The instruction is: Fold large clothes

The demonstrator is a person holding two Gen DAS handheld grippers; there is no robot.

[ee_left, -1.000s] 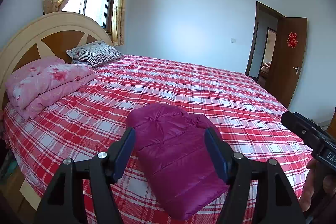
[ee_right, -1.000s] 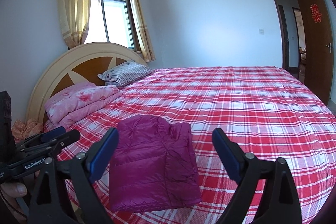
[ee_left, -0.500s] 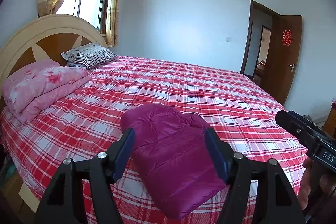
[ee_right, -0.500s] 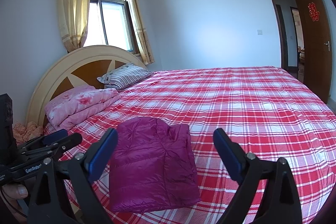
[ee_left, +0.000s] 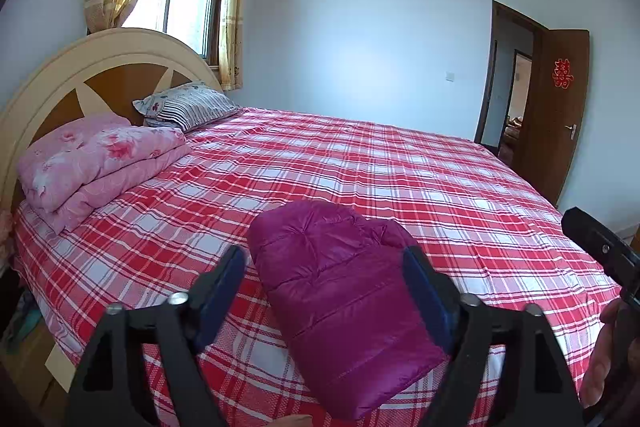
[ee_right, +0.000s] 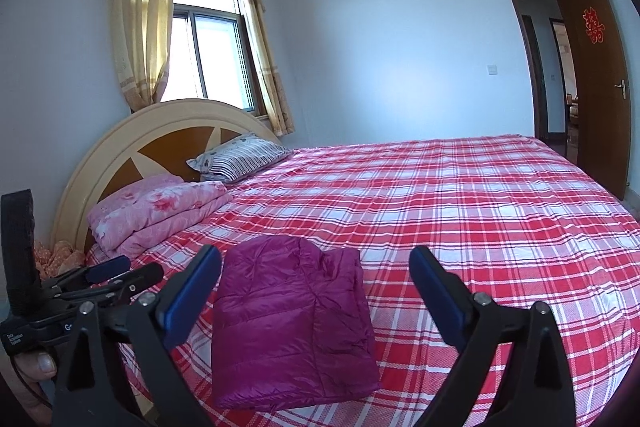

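Two grippers: left gripper (ee_left: 324, 291) jaws opening, empty; right gripper (ee_right: 316, 291) wide, empty.
Jacket: magenta puffer jacket (ee_right: 292, 323) folded, near bed (ee_right: 480, 211) edge.
Advice: withdraw without snagging folds.

My left gripper (ee_left: 326, 291) covers the purple jacket's (ee_left: 340, 291) right flank with one blue pad (its jaws are opening, nothing pressed between them), and the picture's bottom edge cuts the jacket's near end. In the right view my right gripper (ee_right: 316, 291) hides the jacket's near left corner. The bed (ee_right: 500, 227) runs off the right edge, and its near side is lost behind my arms. The lettering on my left handle (ee_right: 16, 339) is too small to read. Through the open door (ee_left: 556, 115) the far room is only a blur.
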